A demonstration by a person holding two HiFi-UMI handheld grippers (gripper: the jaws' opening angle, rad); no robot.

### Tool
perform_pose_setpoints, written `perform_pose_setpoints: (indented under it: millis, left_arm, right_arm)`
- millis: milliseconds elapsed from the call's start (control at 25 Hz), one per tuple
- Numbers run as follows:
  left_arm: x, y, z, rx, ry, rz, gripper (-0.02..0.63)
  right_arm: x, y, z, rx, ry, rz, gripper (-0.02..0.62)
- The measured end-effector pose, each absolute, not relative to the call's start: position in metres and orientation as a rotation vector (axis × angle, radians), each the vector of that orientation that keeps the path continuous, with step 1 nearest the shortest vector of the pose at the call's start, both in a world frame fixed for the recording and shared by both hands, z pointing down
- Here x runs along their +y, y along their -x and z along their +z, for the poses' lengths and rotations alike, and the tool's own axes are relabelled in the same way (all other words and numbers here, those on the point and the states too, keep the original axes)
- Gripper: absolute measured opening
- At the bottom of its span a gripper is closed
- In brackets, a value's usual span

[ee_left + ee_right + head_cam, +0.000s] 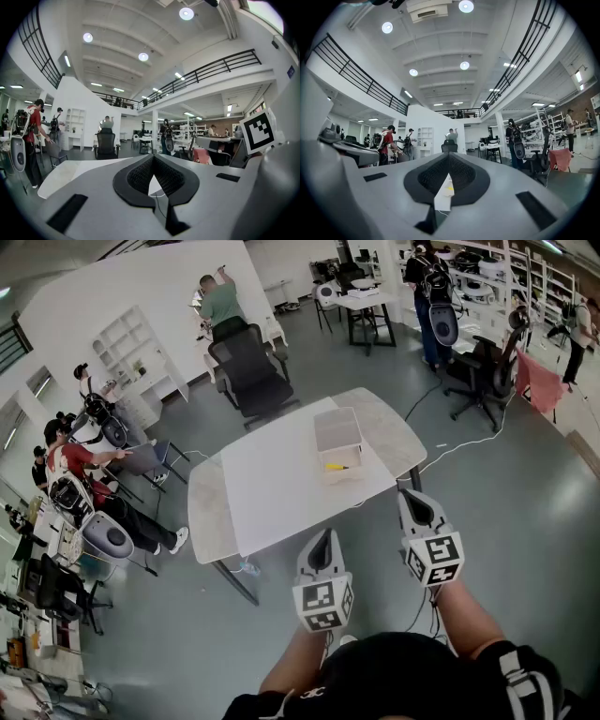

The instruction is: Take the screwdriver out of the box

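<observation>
A clear plastic box (337,439) stands on the right part of the white table (272,488). Inside it, near its front end, lies a yellow-handled screwdriver (336,466). Both grippers are held level in front of the table's near edge, short of the box. My left gripper (325,536) is shut and empty, its tip near the table's edge. My right gripper (410,493) is shut and empty, off the table's right corner. In the right gripper view, a yellow speck of the screwdriver (450,188) shows through the gap under the closed pads (461,174).
A black office chair (251,373) stands behind the table. Several people with equipment sit and stand at the left (80,474), and one stands at a desk at the far right (427,287). A white cable (469,442) runs over the floor right of the table.
</observation>
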State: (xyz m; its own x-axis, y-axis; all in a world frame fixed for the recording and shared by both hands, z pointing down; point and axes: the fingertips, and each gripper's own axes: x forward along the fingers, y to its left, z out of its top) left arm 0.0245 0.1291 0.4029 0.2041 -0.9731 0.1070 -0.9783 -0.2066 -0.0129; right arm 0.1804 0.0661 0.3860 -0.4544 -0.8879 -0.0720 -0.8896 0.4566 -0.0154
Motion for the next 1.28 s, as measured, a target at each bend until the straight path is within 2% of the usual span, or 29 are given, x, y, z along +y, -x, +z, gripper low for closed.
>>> perform_pose_setpoints:
  millis: [640, 1280]
  left_arm:
    - [0.127, 0.005, 0.412, -1.935, -2.383, 0.126, 0.014]
    - [0.097, 0.115, 0.429, -1.886, -2.383, 0.098, 0.014]
  right_arm:
    - [0.069, -0.149, 0.394, 2.643, 1.596, 0.056, 0.012]
    - [0.047, -0.048, 0.406, 2.666, 1.658, 0.096, 0.012]
